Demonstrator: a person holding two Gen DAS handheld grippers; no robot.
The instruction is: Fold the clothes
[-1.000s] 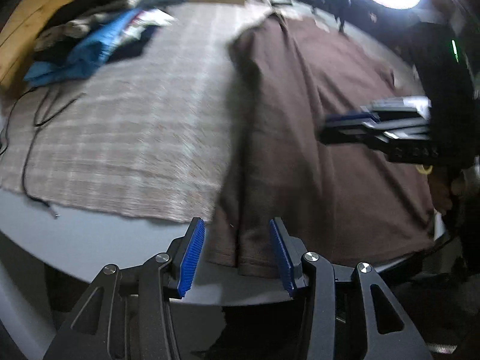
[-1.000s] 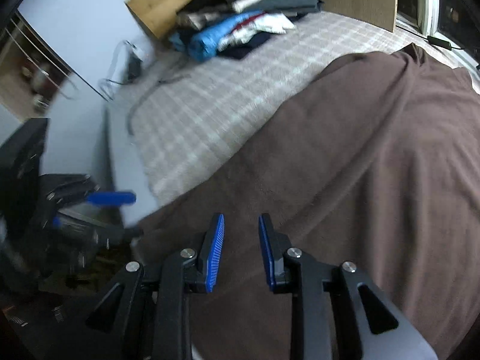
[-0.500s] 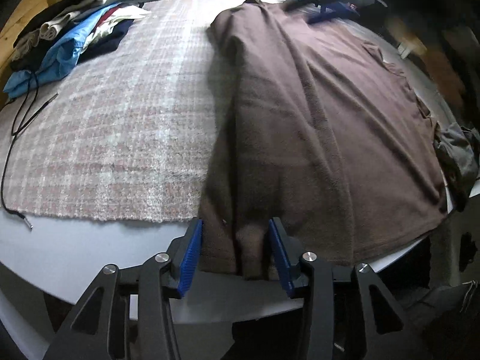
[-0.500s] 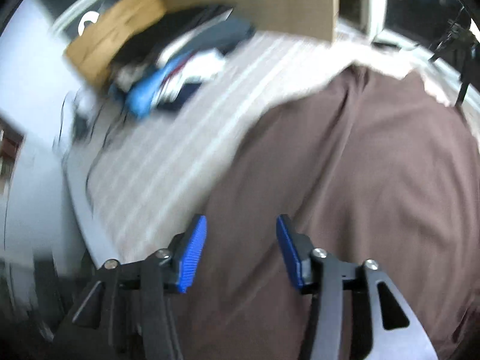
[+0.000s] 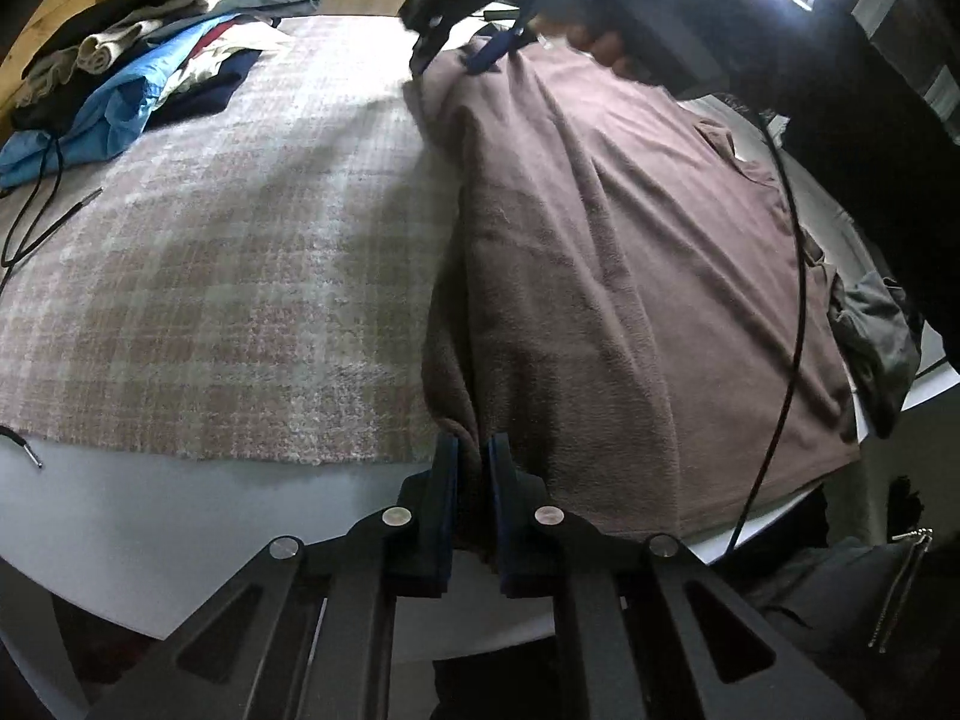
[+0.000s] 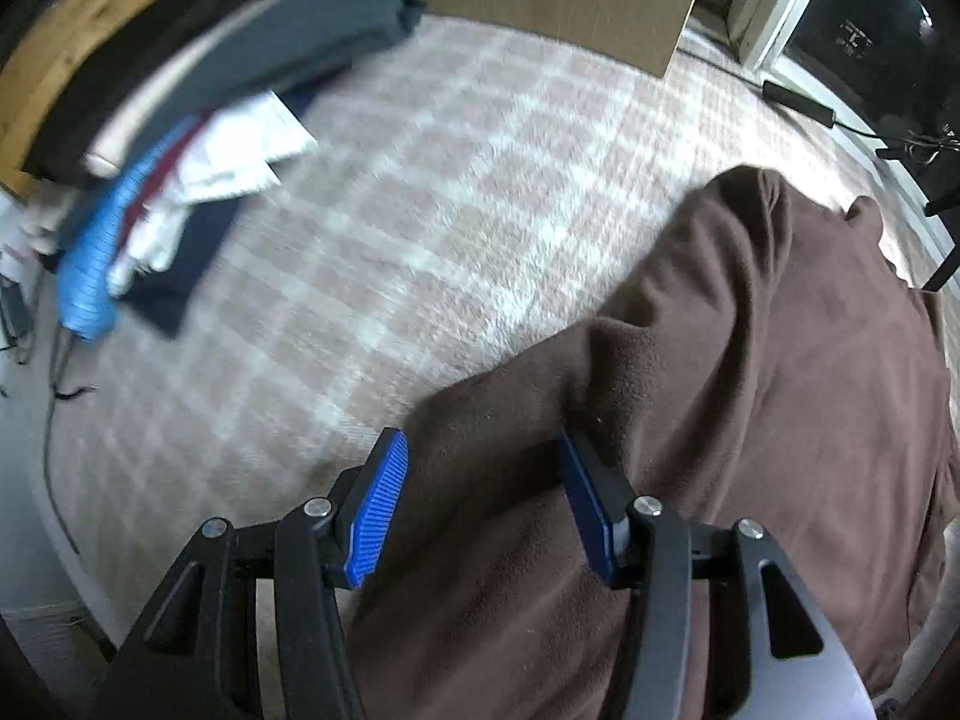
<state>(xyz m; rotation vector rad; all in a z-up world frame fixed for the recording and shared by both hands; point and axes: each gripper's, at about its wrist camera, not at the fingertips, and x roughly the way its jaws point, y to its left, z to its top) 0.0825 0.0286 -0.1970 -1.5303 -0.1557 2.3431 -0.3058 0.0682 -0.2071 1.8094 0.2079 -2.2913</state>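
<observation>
two tongs at brown garment edges, left tongs closing on hem, right tongs gaping

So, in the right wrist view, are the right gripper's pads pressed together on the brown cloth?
No, the right gripper has its blue pads standing well apart, with the brown cloth lying loosely between them.

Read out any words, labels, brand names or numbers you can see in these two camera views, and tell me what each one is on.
No text can be read in either view.
The brown garment shows no tag, print or logo.
The plaid blanket has only its woven check pattern.
The pile of clothes shows no legible label; in the right wrist view it is motion-blurred.
The left gripper and right gripper show no markings.
</observation>
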